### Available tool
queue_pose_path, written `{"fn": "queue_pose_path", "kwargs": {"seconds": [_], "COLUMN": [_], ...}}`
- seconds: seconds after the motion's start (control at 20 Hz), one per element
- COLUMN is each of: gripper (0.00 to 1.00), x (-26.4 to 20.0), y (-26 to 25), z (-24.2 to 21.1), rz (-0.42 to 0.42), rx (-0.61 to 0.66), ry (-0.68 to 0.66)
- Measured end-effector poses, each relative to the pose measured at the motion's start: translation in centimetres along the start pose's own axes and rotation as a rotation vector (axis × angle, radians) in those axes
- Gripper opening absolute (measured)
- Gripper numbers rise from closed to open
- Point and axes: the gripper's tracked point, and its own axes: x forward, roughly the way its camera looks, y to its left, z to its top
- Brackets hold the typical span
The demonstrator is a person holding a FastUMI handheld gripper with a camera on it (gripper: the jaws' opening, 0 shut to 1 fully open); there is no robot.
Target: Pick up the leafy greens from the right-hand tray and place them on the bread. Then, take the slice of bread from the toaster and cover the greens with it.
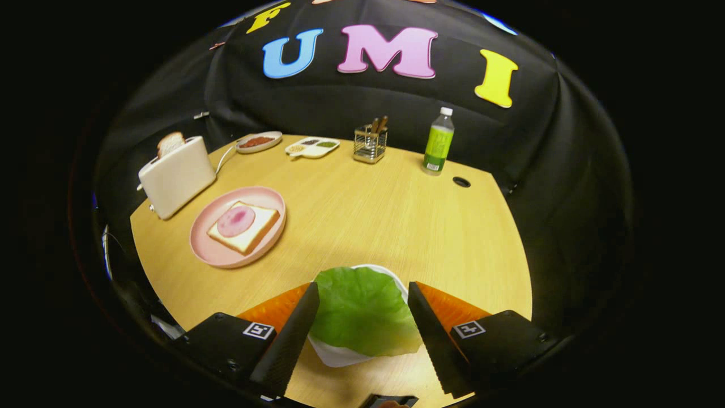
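Note:
A green lettuce leaf [362,311] lies on a small white tray [340,356] right between my fingers. My gripper [362,294] stands open, one finger on each side of the leaf, neither visibly pressing on it. Beyond the fingers to the left, a pink plate [210,253] holds a slice of bread [252,232] topped with a round of ham [235,220]. Further back on the left stands a white toaster [177,178] with a slice of bread [170,143] sticking up out of its slot.
At the back of the wooden table [385,215] stand a sauce dish [257,141], a divided condiment tray [312,147], a wire holder with utensils [370,143] and a green bottle [438,144]. A round cable hole [461,182] sits near the bottle.

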Motion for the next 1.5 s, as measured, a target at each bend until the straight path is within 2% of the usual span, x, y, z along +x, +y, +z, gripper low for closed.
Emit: {"fn": "queue_pose_path", "kwargs": {"seconds": [0.3, 0.4, 0.55, 0.7, 0.95, 1.0, 1.05, 1.1, 1.2, 1.5], "gripper": [0.98, 0.99, 0.90, 0.82, 0.39, 0.23, 0.22, 0.09, 0.05, 0.06], "x": [3.7, 4.2, 4.2, 4.3, 4.2, 4.6, 4.6, 4.6, 4.7, 3.2], "y": [-0.2, -0.2, 0.4, 0.5, 1.1, 1.1, 0.9, 0.8, 0.9, 1.6], "z": [-4.4, -4.3, -4.7, -4.7, -4.7, -4.7, -4.5, -4.5, -4.5, -1.6], "rz": [0.045, 0.074, 0.116, 0.122, 0.128, 0.128, 0.122, 0.121, 0.130, 0.147], "rx": [-0.095, -0.078, -0.018, -0.037, -0.053, -0.046, -0.040, -0.023, 0.001, 0.004], "ry": [0.152, 0.156, 0.187, 0.193, 0.197, 0.201, 0.197, 0.207, 0.224, 0.226]}}
